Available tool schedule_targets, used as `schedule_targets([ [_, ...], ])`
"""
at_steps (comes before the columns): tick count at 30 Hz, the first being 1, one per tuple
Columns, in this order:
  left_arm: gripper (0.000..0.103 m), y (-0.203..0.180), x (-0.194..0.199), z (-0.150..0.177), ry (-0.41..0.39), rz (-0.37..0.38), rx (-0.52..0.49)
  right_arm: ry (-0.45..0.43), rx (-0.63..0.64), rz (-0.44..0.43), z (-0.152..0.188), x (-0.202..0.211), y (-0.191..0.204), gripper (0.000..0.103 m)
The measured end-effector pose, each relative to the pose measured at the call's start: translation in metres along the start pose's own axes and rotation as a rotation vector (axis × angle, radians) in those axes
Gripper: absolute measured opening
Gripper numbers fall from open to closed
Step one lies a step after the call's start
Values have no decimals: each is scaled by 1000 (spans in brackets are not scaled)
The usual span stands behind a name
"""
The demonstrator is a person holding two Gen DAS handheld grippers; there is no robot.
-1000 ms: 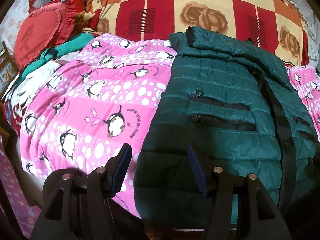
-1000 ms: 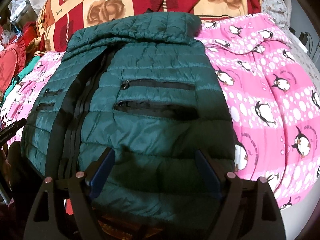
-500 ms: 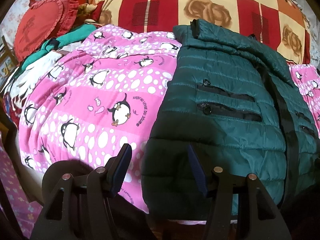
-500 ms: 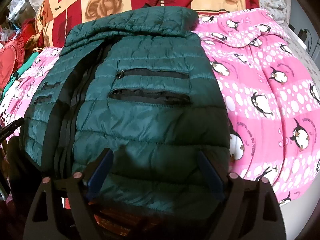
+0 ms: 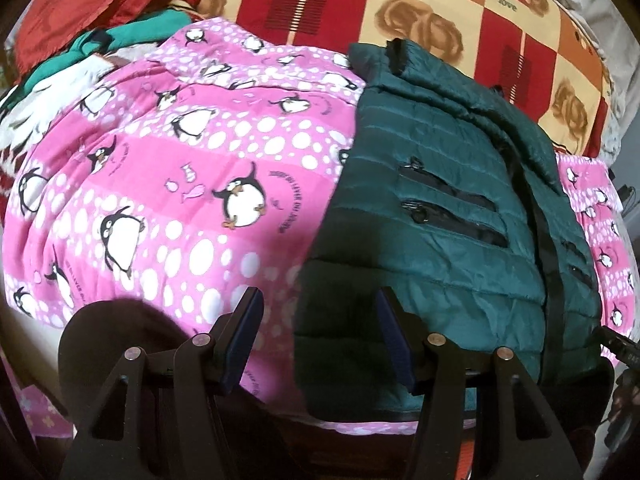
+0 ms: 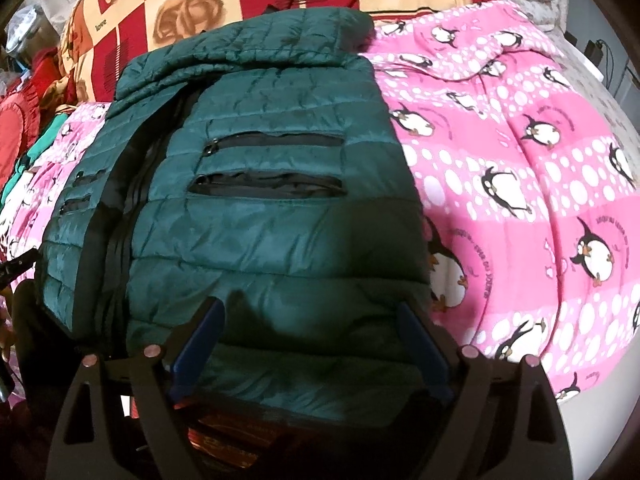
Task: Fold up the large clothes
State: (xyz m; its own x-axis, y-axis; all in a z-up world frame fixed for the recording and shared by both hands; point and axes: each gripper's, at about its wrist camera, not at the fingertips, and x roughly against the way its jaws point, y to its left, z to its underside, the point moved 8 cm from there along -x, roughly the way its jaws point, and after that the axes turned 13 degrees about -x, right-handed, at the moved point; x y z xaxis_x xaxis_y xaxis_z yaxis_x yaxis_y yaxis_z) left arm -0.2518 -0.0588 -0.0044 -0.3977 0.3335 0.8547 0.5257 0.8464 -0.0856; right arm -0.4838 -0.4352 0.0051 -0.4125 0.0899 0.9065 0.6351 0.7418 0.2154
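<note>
A dark green quilted puffer jacket (image 5: 448, 216) lies flat, front up, on a pink penguin-print blanket (image 5: 168, 184), collar at the far end and black zip pockets showing. It also shows in the right wrist view (image 6: 256, 216). My left gripper (image 5: 318, 300) is open and empty, hovering at the jacket's near left hem corner. My right gripper (image 6: 308, 312) is open and empty, just above the near hem on the jacket's right half. The blanket also shows in the right wrist view (image 6: 520, 184).
A red, orange and cream checked quilt (image 5: 400, 12) with rose prints lies behind the jacket. A red round cushion (image 5: 68, 12) and teal cloth (image 5: 132, 36) sit at the far left. The bed's near edge runs just below both grippers.
Both grippers have drawn back slightly toward the near edge, and the left has shifted left. Both stay open, and the jacket has not moved.
</note>
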Motion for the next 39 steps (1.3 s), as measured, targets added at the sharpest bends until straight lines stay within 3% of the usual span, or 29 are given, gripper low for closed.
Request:
schedule_targets([
  [7, 35, -3, -26, 23, 108, 108, 51, 35, -27, -6, -1, -9, -12, 94],
  [19, 44, -10, -36, 28, 112, 131, 46, 119, 37, -50, 13, -19, -17, 98],
  [25, 46, -11, -39, 26, 108, 117, 43, 130, -126, -71, 8, -22, -51, 98],
  [30, 50, -13, -40, 26, 105, 109, 51, 131, -105, -90, 10, -26, -48, 99],
  [33, 50, -14, -39, 26, 99, 101, 51, 132, -92, -167, 13, -26, -34, 93],
  [34, 50, -14, -39, 27, 100, 105, 52, 135, -89, -188, 14, -27, -29, 87],
  [35, 46, -14, -39, 27, 102, 108, 51, 127, -78, -178, 14, -27, -27, 84],
  [36, 32, -15, -37, 27, 99, 118, 53, 117, -56, -168, 15, -27, -24, 82],
  [38, 13, -17, -31, 26, 84, 119, 46, 100, -15, -168, 15, -24, -20, 56],
  [39, 1, -18, -27, 25, 74, 90, 28, 89, 0, -173, 14, -21, -17, 48],
])
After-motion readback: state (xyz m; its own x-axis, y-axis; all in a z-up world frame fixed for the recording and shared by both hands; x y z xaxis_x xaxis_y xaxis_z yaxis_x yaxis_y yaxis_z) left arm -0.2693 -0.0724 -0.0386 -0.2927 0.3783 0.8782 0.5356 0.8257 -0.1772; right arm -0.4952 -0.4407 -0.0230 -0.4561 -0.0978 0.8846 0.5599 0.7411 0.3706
